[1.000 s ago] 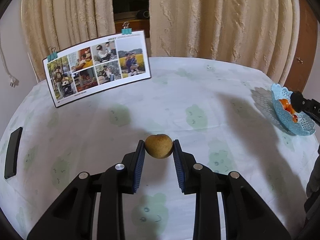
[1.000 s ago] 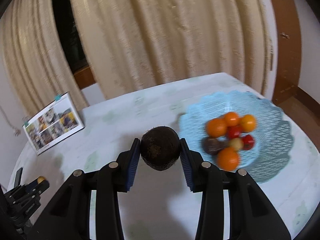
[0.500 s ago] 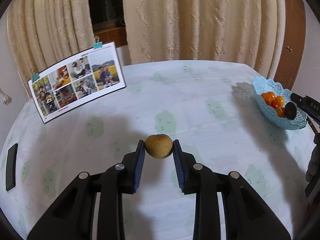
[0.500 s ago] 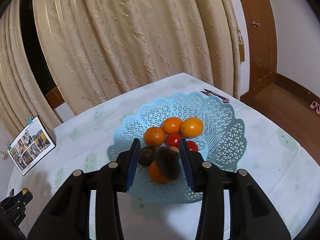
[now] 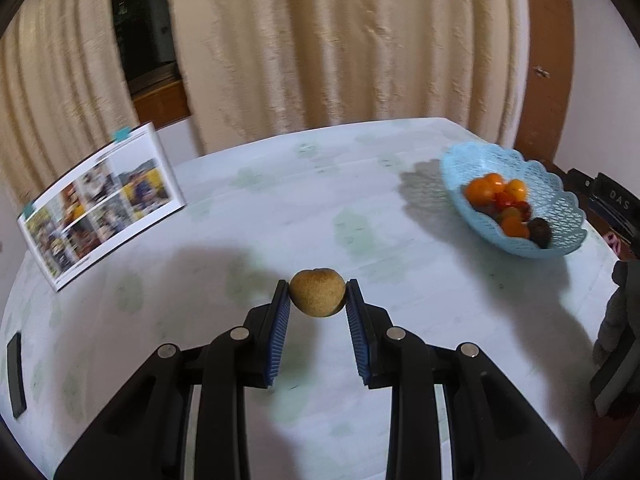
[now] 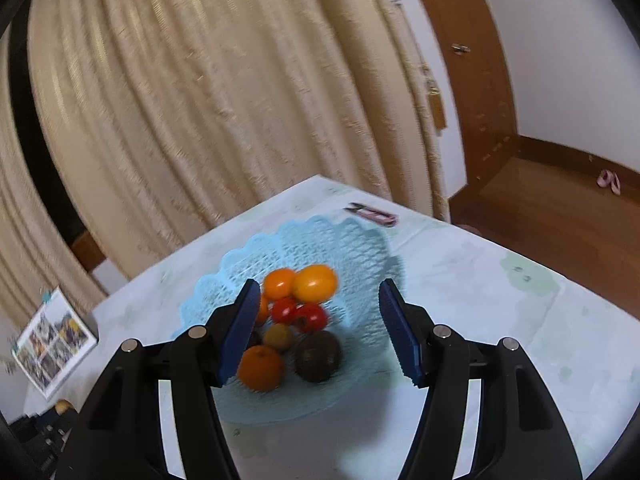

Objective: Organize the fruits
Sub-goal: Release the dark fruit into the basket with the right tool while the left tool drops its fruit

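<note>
My left gripper point(image 5: 318, 292) is shut on a small tan-brown round fruit point(image 5: 317, 291), held above the table. To its right stands the light-blue lattice basket point(image 5: 560, 204) with oranges, small red fruits and a dark brown fruit point(image 5: 540, 231). In the right wrist view my right gripper point(image 6: 316, 300) hangs over the same basket point(image 6: 352, 240), its jaws opening with nothing pressed between the pads. The dark brown round fruit point(image 6: 318, 355) lies in the basket below, beside an orange point(image 6: 261, 367).
A photo calendar point(image 5: 100, 208) stands at the table's left rear. A black flat device point(image 5: 16, 376) lies at the left edge. A small pink-and-black tool point(image 6: 374, 214) lies behind the basket. Curtains close the back, and the table edge drops to a wooden floor on the right.
The right gripper carried the dark fruit over the basket, opened and let it drop in. The left gripper has swung right with its tan fruit, bringing the basket closer in view.
</note>
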`<state>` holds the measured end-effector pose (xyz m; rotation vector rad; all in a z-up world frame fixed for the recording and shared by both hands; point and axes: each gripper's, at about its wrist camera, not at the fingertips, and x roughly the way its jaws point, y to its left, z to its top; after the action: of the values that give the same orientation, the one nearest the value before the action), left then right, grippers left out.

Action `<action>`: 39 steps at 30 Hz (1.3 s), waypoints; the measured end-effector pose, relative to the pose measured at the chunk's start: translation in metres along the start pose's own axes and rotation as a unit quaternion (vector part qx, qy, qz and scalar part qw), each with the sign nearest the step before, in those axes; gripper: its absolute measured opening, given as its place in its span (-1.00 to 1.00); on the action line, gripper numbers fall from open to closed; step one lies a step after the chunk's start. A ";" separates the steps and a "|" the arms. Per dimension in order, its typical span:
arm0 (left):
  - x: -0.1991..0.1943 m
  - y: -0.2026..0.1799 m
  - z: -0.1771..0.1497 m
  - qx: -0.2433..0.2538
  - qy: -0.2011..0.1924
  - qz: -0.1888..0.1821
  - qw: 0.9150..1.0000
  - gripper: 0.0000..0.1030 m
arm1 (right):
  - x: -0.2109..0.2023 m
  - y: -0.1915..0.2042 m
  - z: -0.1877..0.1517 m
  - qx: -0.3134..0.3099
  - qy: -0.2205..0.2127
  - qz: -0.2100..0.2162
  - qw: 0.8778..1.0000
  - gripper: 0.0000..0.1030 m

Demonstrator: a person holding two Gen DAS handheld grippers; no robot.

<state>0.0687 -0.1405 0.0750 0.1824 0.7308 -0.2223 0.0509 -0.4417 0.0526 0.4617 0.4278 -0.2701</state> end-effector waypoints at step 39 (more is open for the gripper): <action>0.045 -0.126 0.062 0.047 -0.055 -0.079 0.994 0.79 | -0.017 -0.028 0.007 0.057 -0.051 -0.067 0.995 0.85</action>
<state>0.1076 -0.2823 0.0783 0.2010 0.6252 -0.4157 0.0288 -0.4665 0.0553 0.5289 0.3447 -0.4483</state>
